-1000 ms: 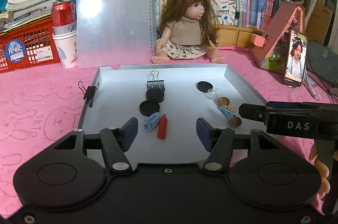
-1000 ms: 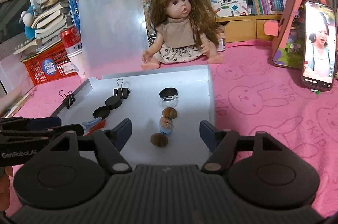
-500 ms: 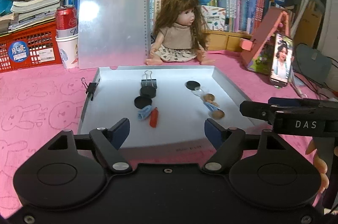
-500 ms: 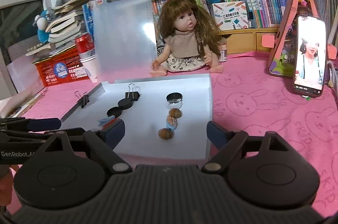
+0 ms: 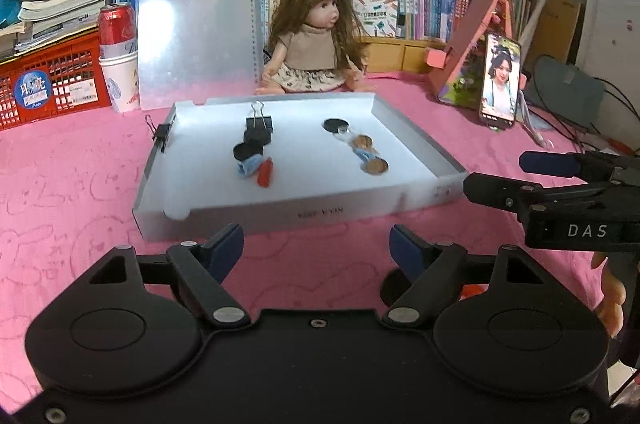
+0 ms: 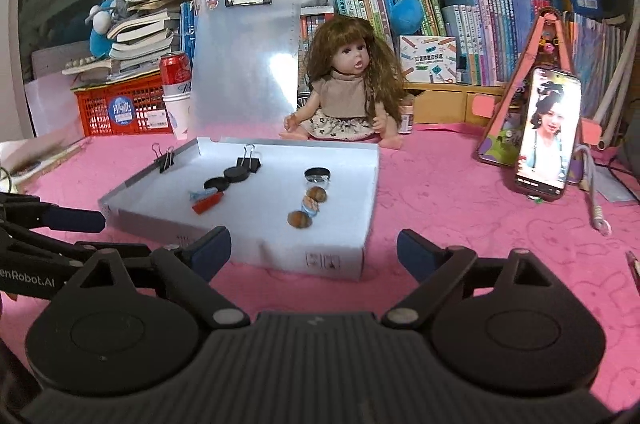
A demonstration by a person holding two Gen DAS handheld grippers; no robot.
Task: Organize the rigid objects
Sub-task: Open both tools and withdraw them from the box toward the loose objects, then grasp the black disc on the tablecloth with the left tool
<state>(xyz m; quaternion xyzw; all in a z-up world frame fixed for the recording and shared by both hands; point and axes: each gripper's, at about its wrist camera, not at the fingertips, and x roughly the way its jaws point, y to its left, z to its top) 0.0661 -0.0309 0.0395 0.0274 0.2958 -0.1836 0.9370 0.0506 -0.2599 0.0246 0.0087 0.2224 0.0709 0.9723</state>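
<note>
A shallow white tray (image 5: 280,214) lies on the pink cloth and holds small items. In its left half are a black binder clip (image 5: 259,122), two black round lids (image 5: 248,152), a blue piece (image 5: 248,166) and a red piece (image 5: 265,174). On the right lie a black lid (image 5: 335,125), two walnuts (image 5: 376,166) and a blue-wrapped bit (image 5: 365,155). Another binder clip (image 5: 162,134) grips the left rim. My left gripper (image 5: 316,244) stands open and empty just short of the tray's front wall. My right gripper (image 6: 314,244) is opening with nothing between its jaws, at the tray's near right corner.
A doll (image 5: 316,36) sits behind the tray beside an upright clipboard (image 5: 196,24). A phone (image 5: 500,82) leans on a pink stand at the right. A red can in a paper cup (image 5: 118,24) and a red crate (image 5: 52,80) stand at the left, with books and plush toys behind.
Both grippers have drawn back from over the tray, which now lies wholly beyond their fingertips. Both pairs of jaws stand wider. The items in the tray have not moved.
</note>
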